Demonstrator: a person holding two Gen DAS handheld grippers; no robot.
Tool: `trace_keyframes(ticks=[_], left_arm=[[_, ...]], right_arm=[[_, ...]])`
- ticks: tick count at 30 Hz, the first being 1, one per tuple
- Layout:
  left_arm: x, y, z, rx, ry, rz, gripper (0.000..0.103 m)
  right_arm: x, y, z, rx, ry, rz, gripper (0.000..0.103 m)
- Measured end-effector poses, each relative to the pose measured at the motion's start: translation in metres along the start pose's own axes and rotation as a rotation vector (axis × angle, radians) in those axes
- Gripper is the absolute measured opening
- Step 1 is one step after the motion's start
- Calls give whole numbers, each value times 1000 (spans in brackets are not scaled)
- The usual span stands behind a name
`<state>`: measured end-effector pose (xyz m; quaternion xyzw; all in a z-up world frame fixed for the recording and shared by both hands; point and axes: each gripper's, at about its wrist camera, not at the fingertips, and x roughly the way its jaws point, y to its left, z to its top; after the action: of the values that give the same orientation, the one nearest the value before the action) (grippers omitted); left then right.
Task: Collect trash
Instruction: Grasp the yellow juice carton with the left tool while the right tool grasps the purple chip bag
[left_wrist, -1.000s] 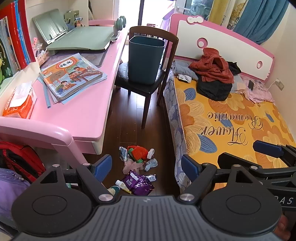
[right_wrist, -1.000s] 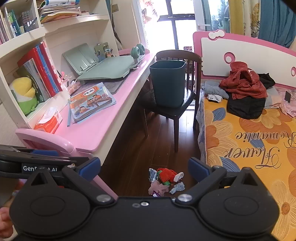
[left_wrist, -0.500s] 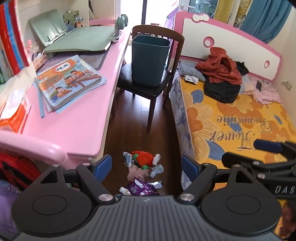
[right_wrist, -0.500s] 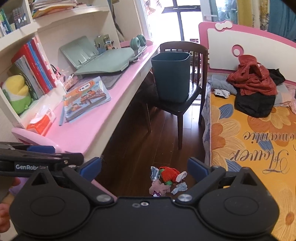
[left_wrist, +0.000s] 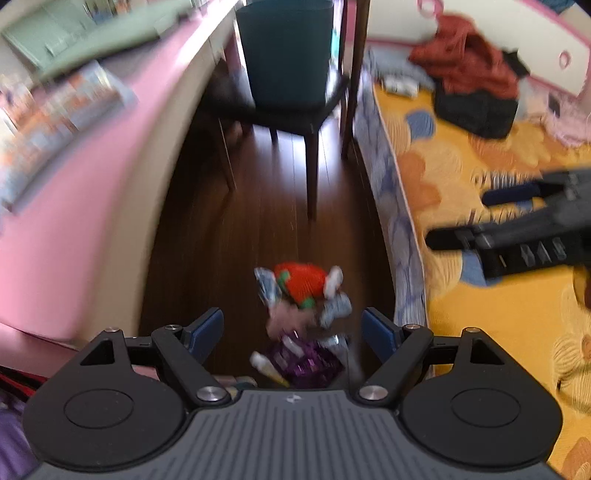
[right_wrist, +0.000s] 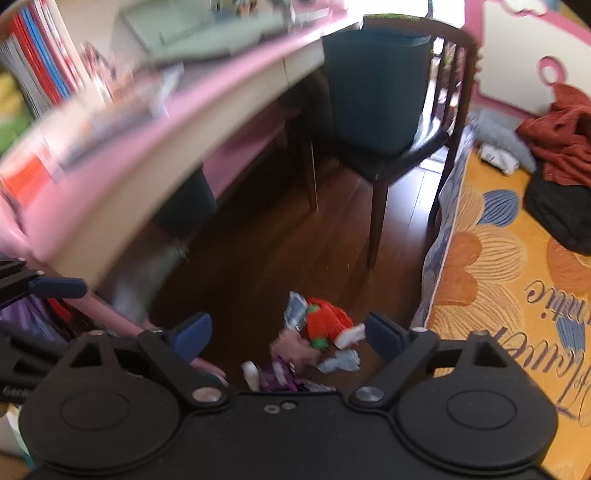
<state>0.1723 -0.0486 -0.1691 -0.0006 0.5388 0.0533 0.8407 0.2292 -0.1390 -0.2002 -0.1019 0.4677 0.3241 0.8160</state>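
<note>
On the floor between desk (left_wrist: 92, 206) and bed (left_wrist: 480, 206), trash pile (left_wrist: 303, 314) lies ahead of left gripper (left_wrist: 293, 328) and right gripper (right_wrist: 288, 332), jaws spread empty for pickup; bin (left_wrist: 286, 51) waits on chair (left_wrist: 295, 114).

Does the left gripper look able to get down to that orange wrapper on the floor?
Probably yes. The left gripper is open and empty, with bare wooden floor ahead of the orange wrapper; desk and bed flank the gap.
</note>
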Motion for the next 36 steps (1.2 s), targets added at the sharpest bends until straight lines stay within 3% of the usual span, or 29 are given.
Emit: trace_keyframes(ticks=[6, 9, 14, 23, 31, 36], left_arm=[[103, -4, -26, 20, 172, -61, 82], [168, -3, -43, 32, 257, -47, 82], [262, 12, -72, -50, 395, -46, 82], [380, 49, -92, -198, 501, -7, 82], [464, 56, -90, -370, 565, -46, 82], [502, 80, -95, -506, 598, -17, 82]], right_arm=[[88, -23, -16, -44, 107, -6, 85], [141, -37, -28, -52, 175, -37, 83], [216, -49, -55, -20, 262, 15, 80], [318, -51, -137, -174, 424, 99, 76], [384, -70, -176, -116, 438, 31, 74], [414, -66, -193, -149, 444, 99, 74]])
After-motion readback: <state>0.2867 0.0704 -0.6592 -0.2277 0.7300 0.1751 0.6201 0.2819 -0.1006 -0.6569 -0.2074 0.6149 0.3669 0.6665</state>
